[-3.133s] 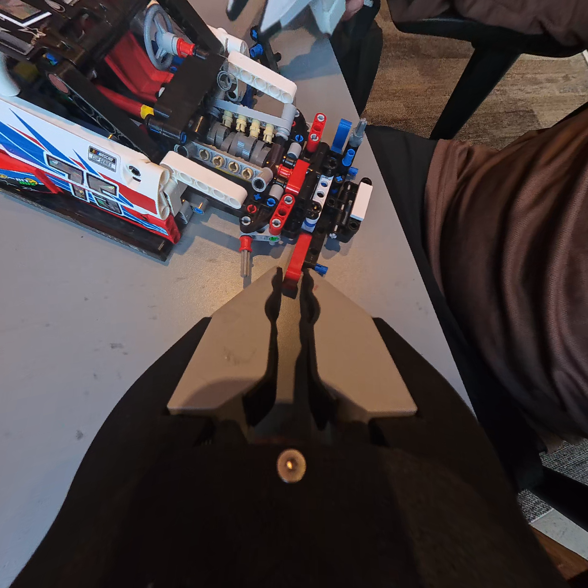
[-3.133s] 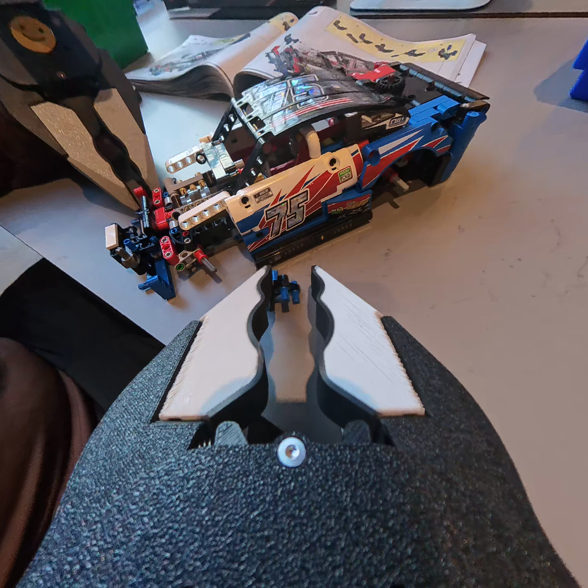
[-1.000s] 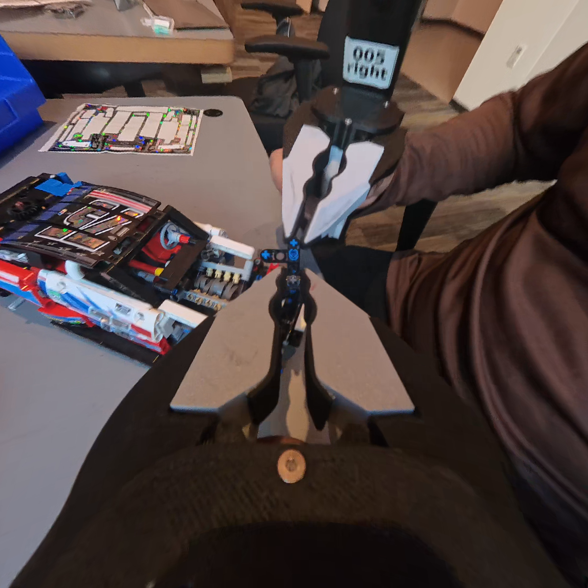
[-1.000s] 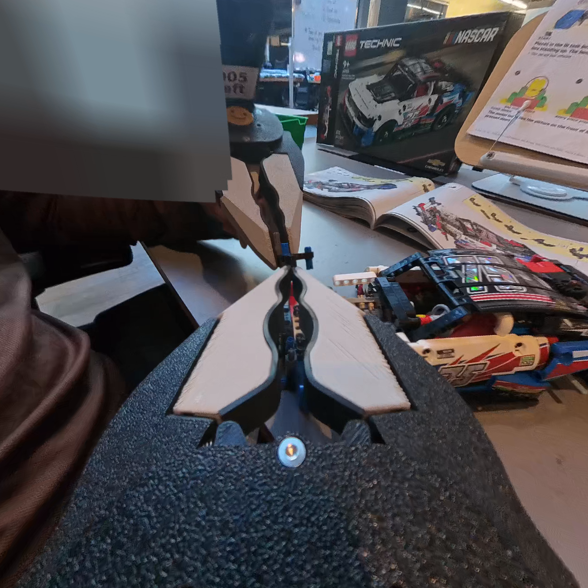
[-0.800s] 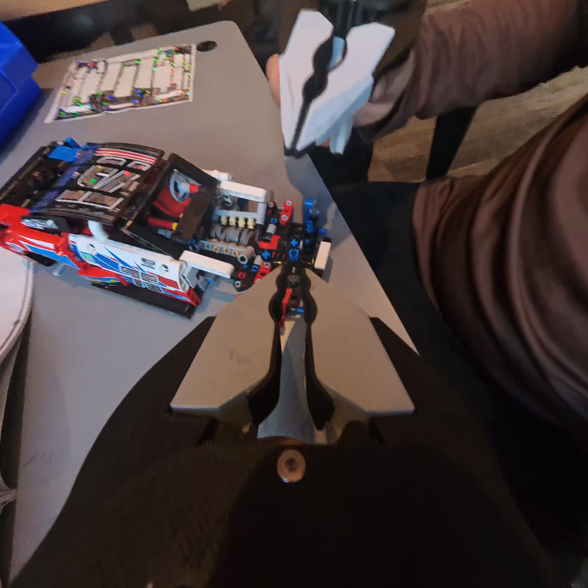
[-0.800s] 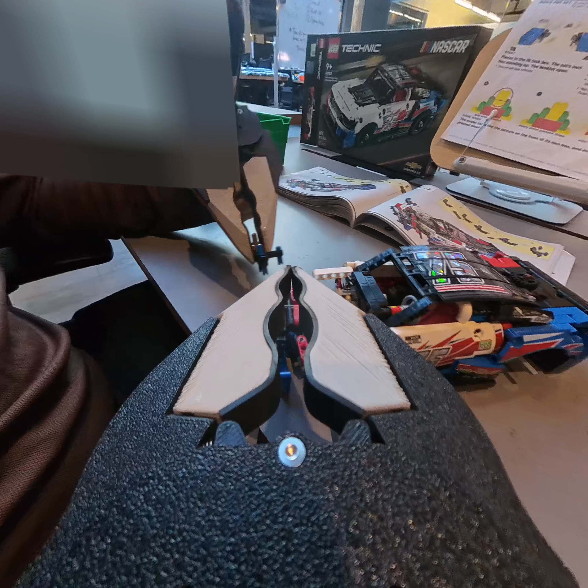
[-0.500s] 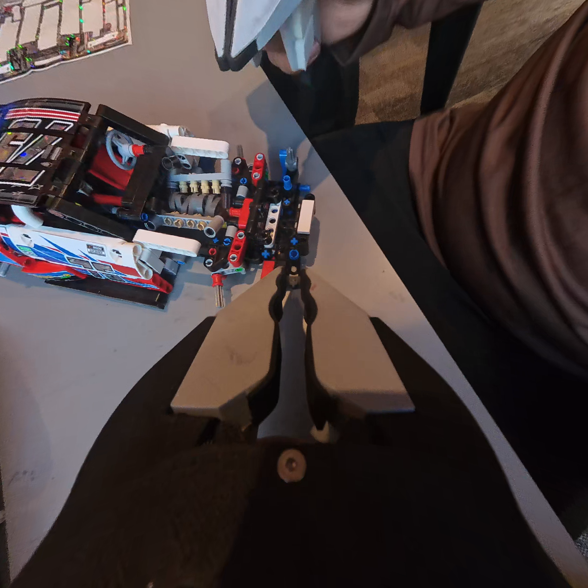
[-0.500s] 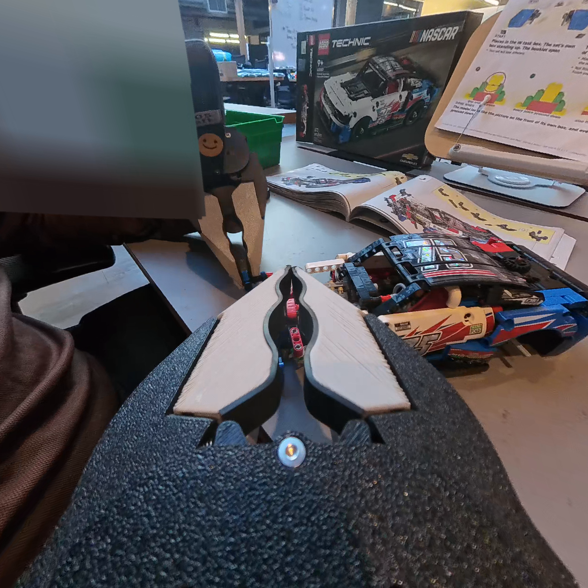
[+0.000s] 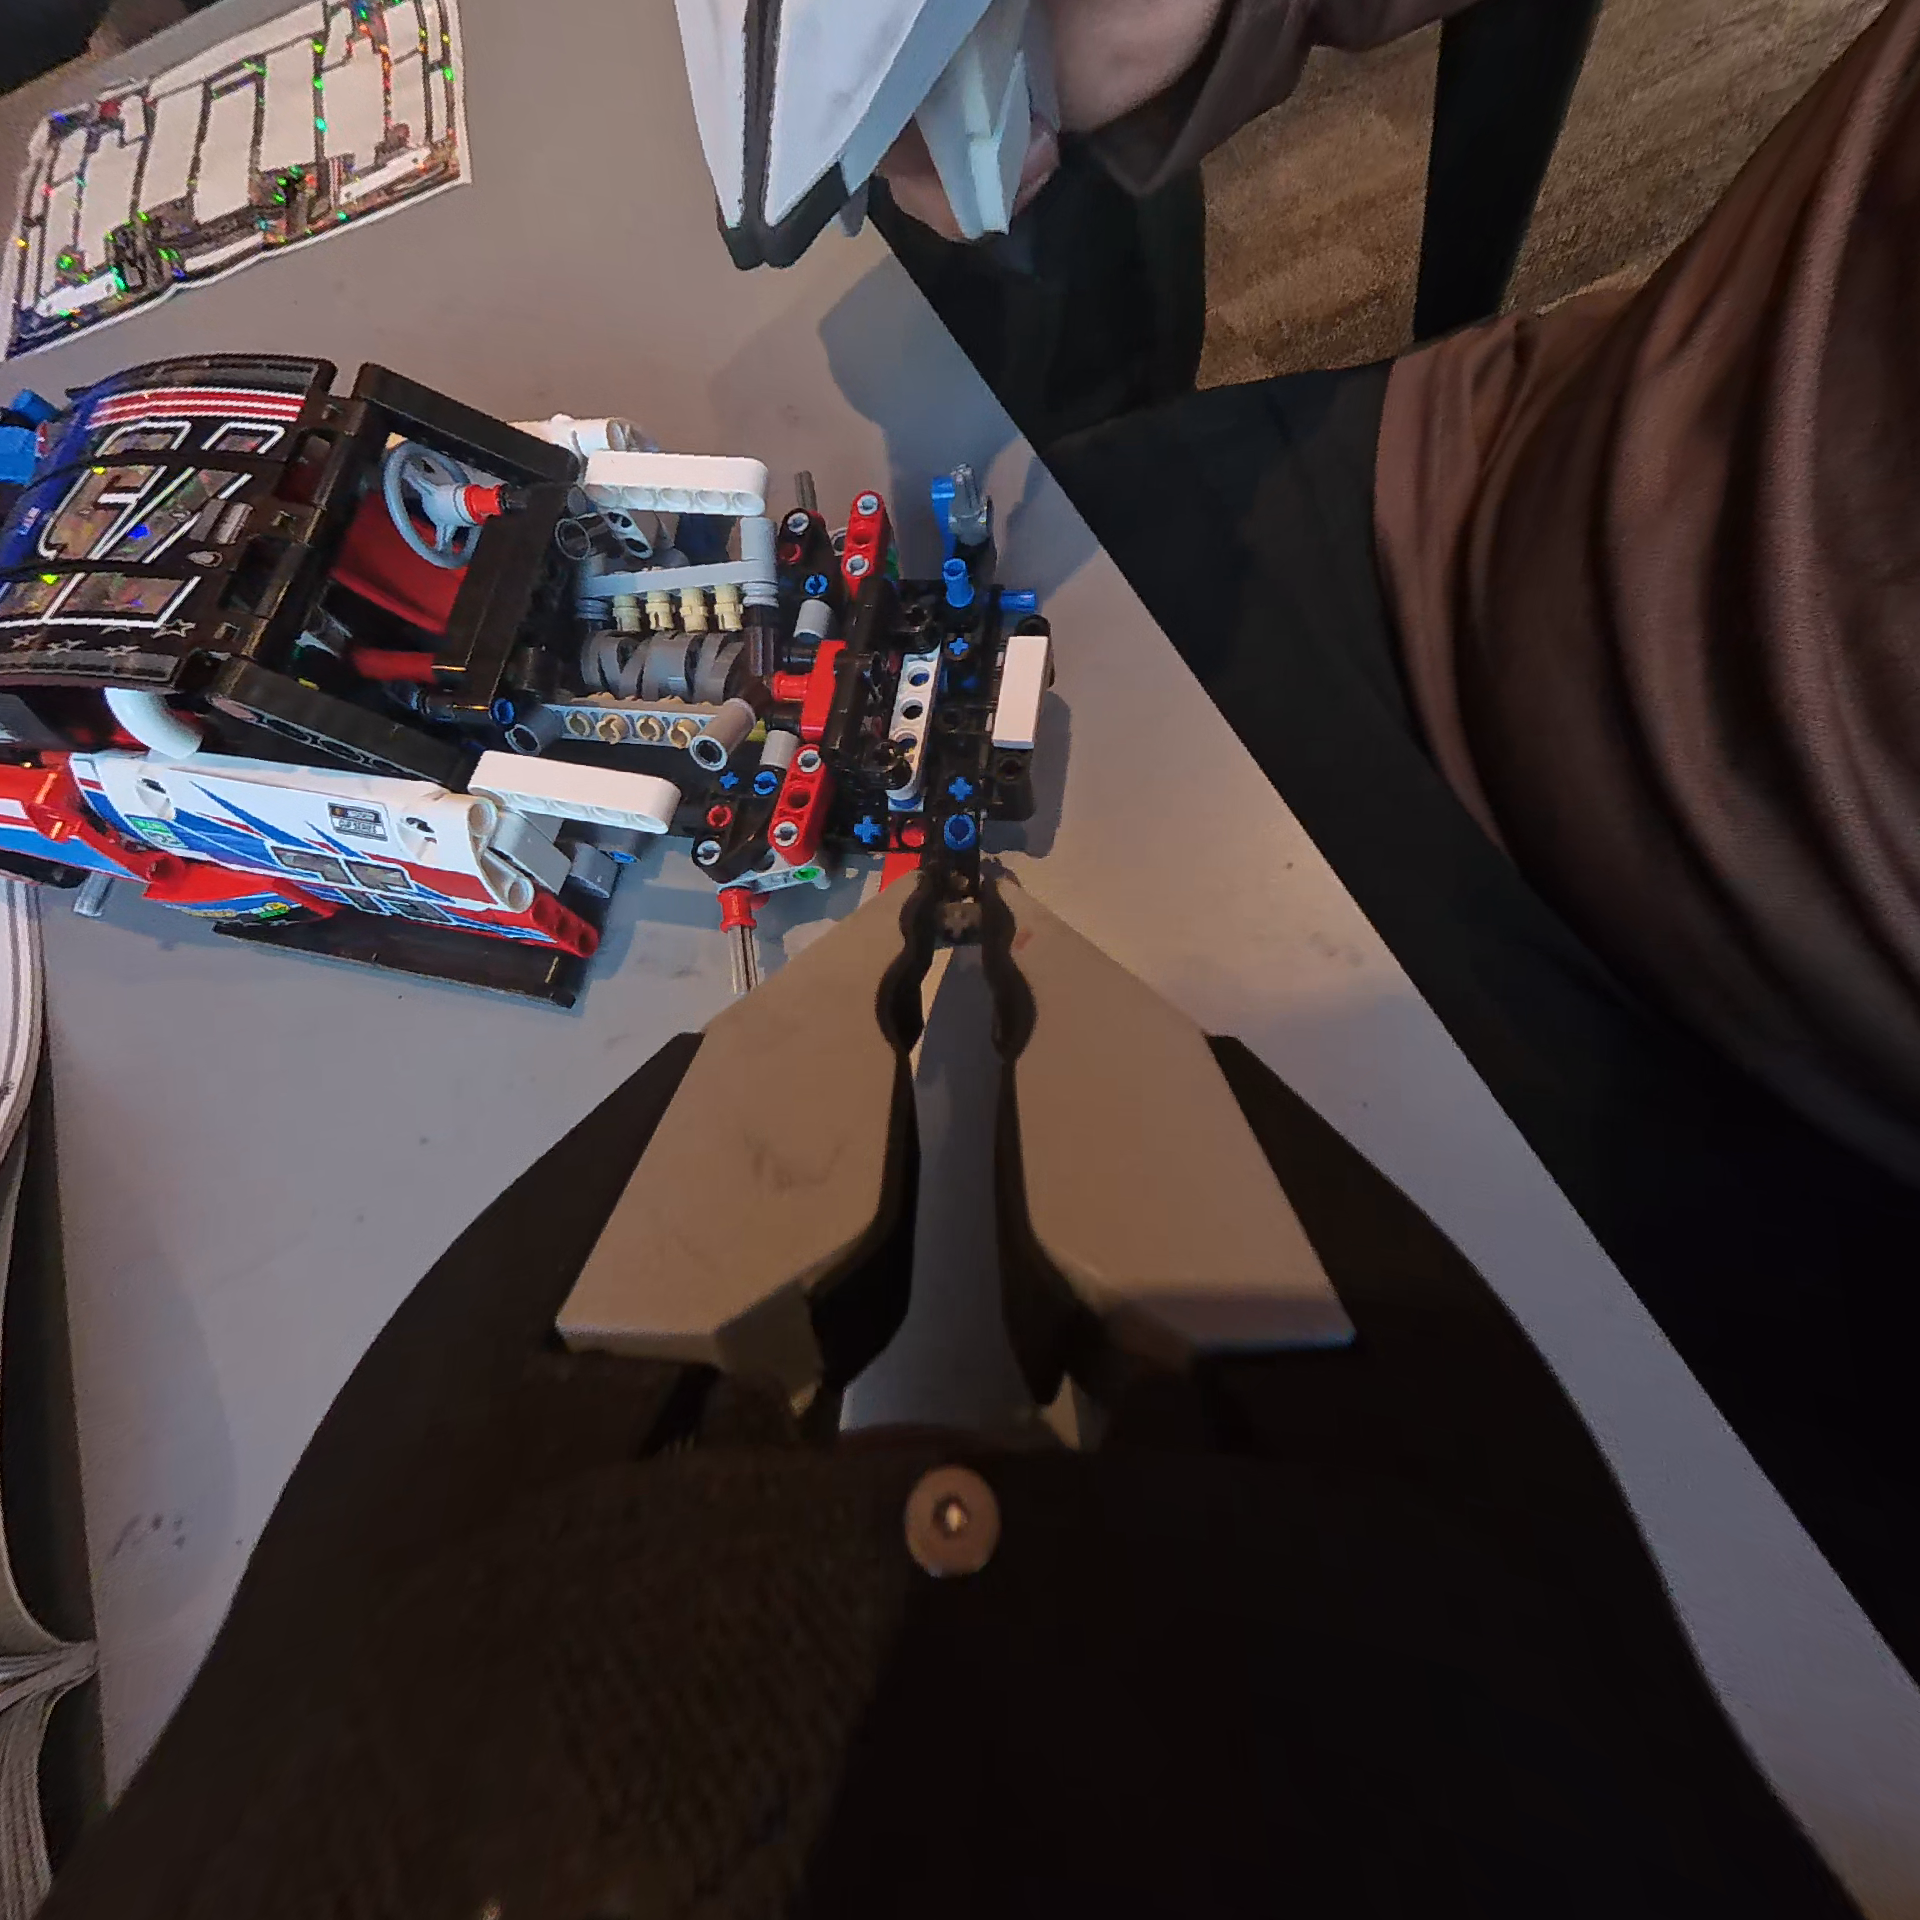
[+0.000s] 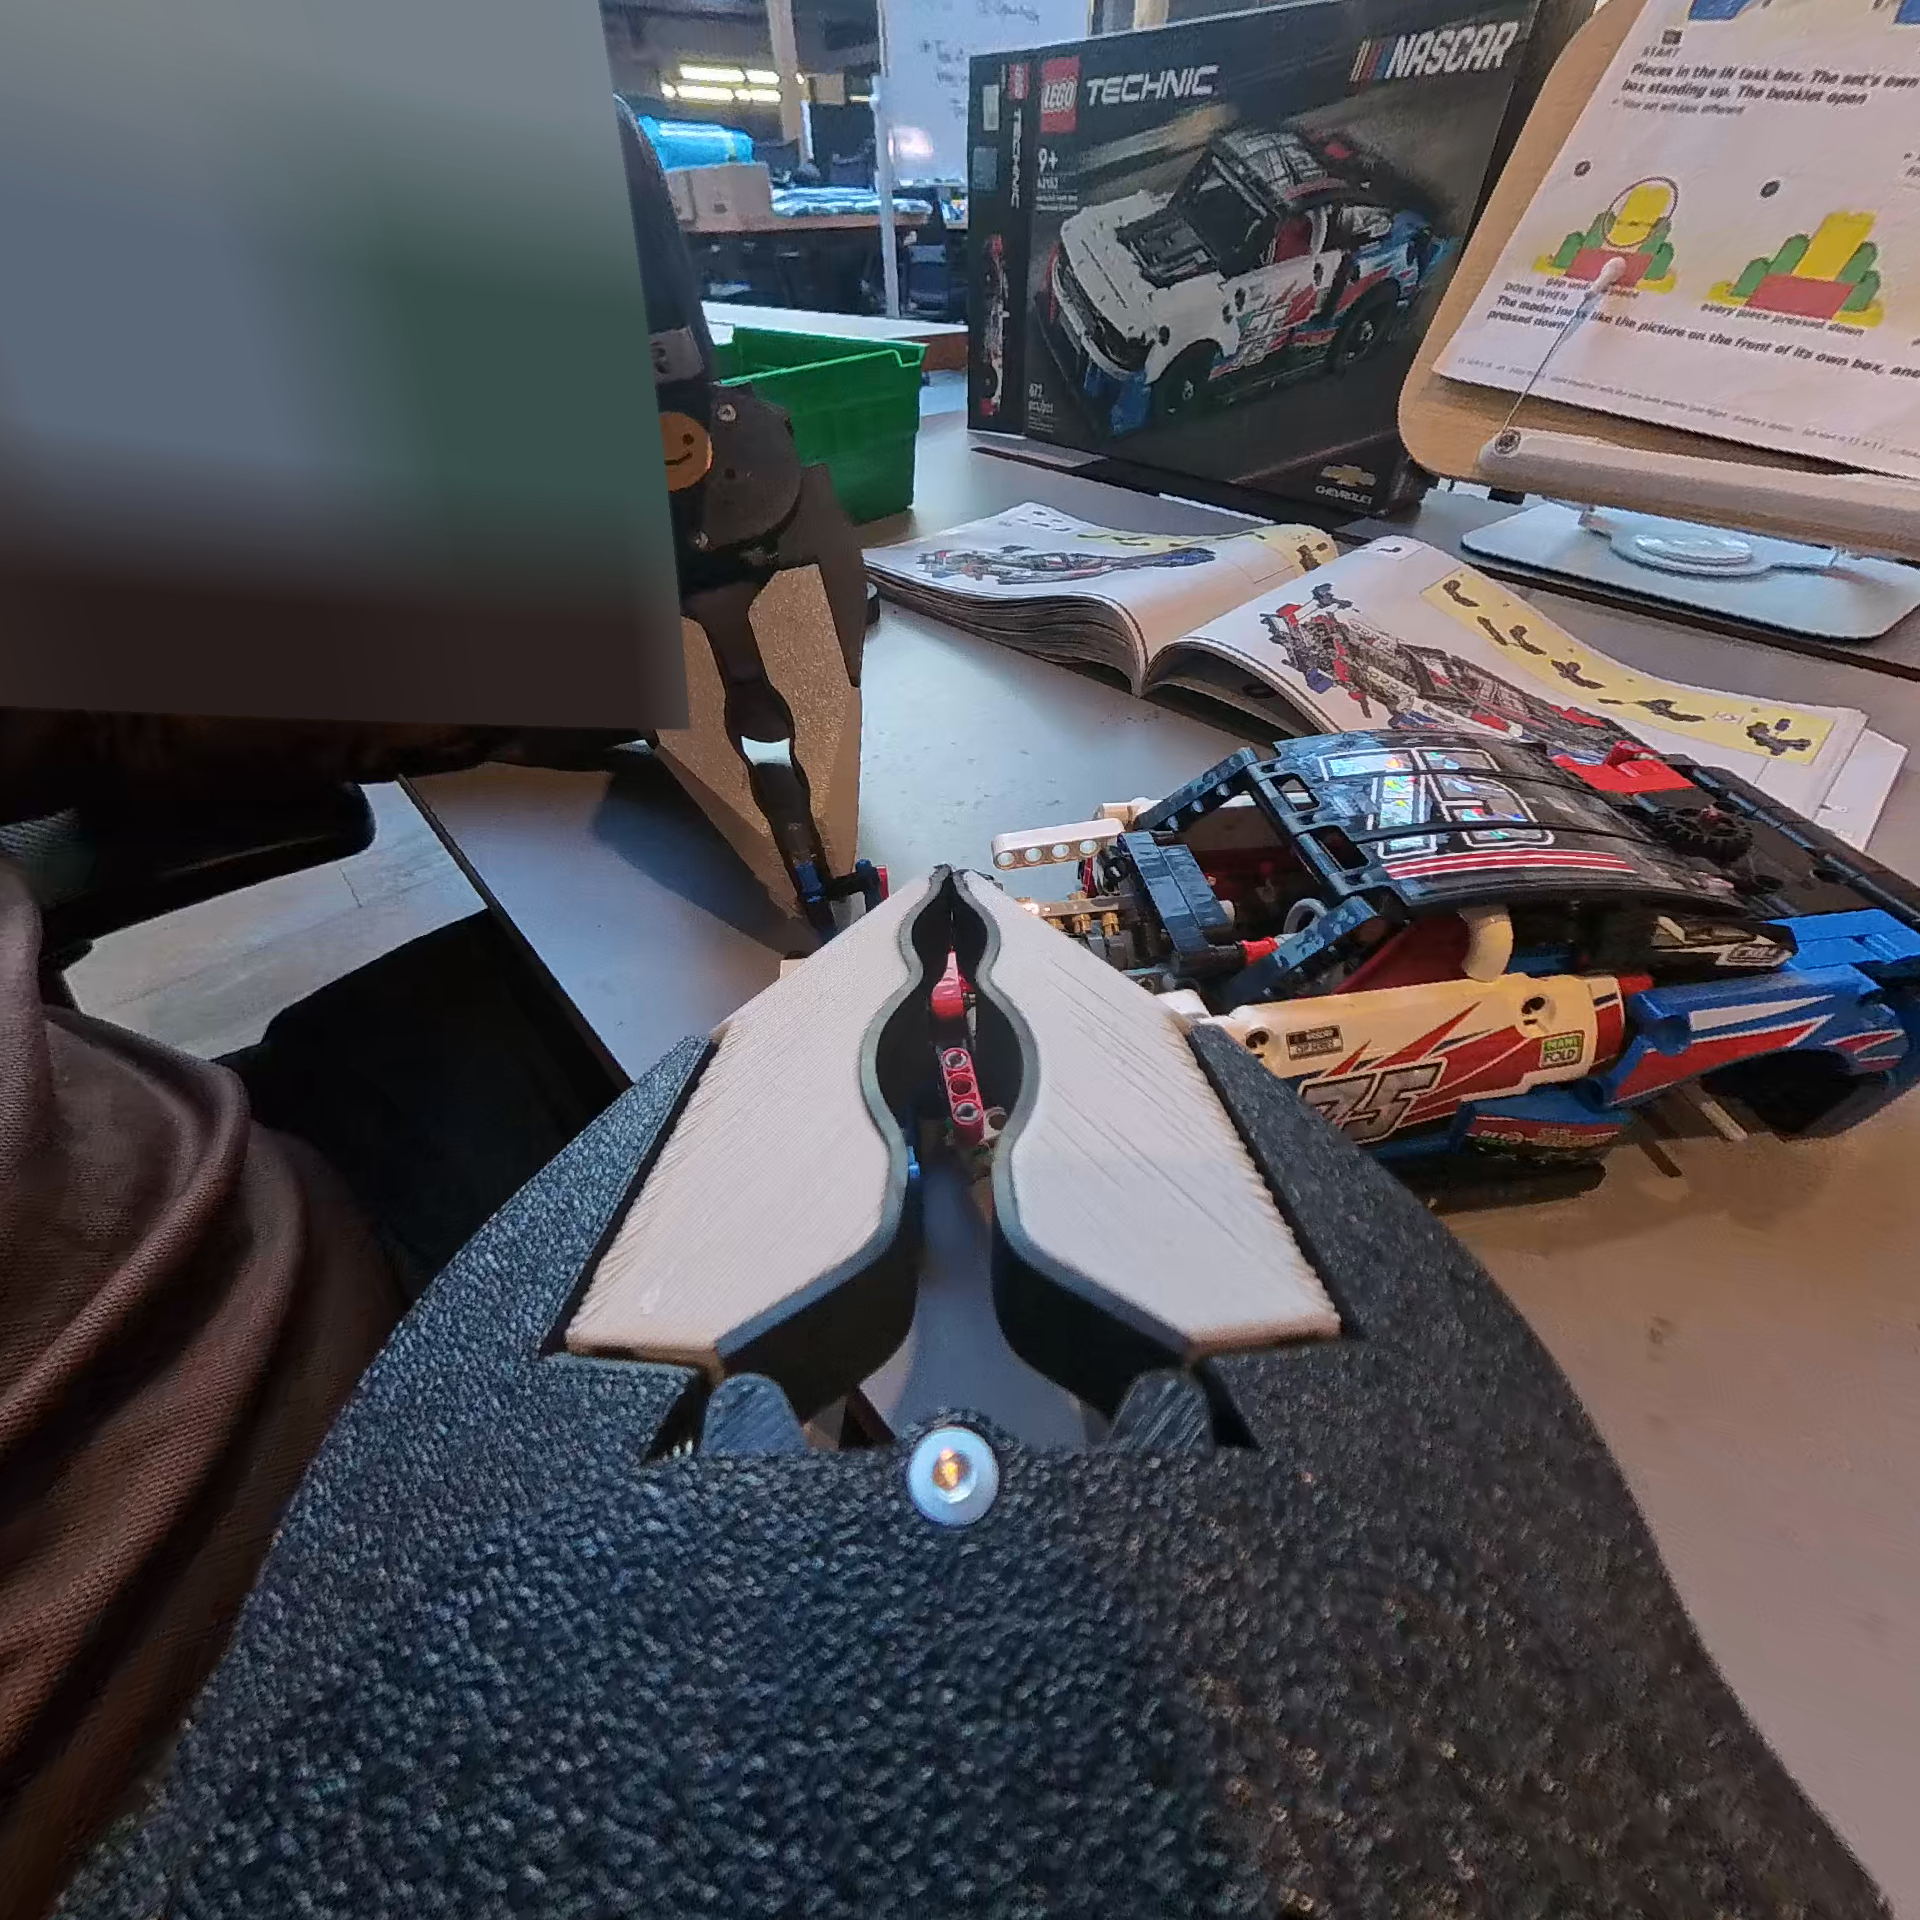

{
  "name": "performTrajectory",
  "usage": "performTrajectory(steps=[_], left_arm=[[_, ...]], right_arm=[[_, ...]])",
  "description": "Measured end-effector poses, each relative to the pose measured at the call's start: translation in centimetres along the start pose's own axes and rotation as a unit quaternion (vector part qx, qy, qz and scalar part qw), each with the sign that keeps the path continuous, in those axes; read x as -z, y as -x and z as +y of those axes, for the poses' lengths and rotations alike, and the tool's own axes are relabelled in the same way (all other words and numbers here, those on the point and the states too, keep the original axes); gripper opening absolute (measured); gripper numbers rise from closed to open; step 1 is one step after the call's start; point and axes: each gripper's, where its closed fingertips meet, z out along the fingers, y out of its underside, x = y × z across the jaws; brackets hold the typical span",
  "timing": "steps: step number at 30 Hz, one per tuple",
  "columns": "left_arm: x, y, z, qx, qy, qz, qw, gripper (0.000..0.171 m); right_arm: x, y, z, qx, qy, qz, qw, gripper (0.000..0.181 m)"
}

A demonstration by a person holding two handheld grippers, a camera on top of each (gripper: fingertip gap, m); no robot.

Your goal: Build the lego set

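The part-built race car (image 9: 312, 675) lies on the grey table (image 9: 312, 1195), its open front chassis (image 9: 894, 707) pointing at the table edge. My left gripper (image 9: 956, 906) is shut on a small black piece with blue pins (image 9: 958, 862), held against the near corner of that chassis. The right wrist view shows the left gripper (image 10: 826, 883) low over the table with the piece (image 10: 847, 885) at its tips, beside the car (image 10: 1455, 935). My right gripper (image 10: 951, 878) is shut with its tips touching and nothing between them. It hangs above the far side of the car (image 9: 800, 156).
An open instruction booklet (image 10: 1195, 623), the set's box (image 10: 1226, 281), a green bin (image 10: 831, 416) and a sheet on a stand (image 10: 1683, 312) stand behind the car. A sticker sheet (image 9: 239, 177) lies at the far end. The person's brown shirt (image 9: 1662, 675) is just past the table edge. Spacing between my two grippers at the tips: around 10 cm.
The left gripper took the black piece from the right gripper in the air and brought it down to the car's front chassis. The right gripper drew back, shut and empty.
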Motion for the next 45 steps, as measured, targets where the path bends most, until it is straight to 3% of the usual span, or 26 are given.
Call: performTrajectory(steps=[19,45], left_arm=[[0.1,0.0,-0.2,0.002,-0.023,0.008,1.0,0.005],[-0.6,0.3,0.5,0.013,0.003,-0.002,1.0,0.005]], right_arm=[[-0.7,-0.9,1.6,-0.018,0.03,0.0,0.999,0.0],[-1.7,0.7,2.5,0.002,0.055,-0.022,0.998,0.0]])
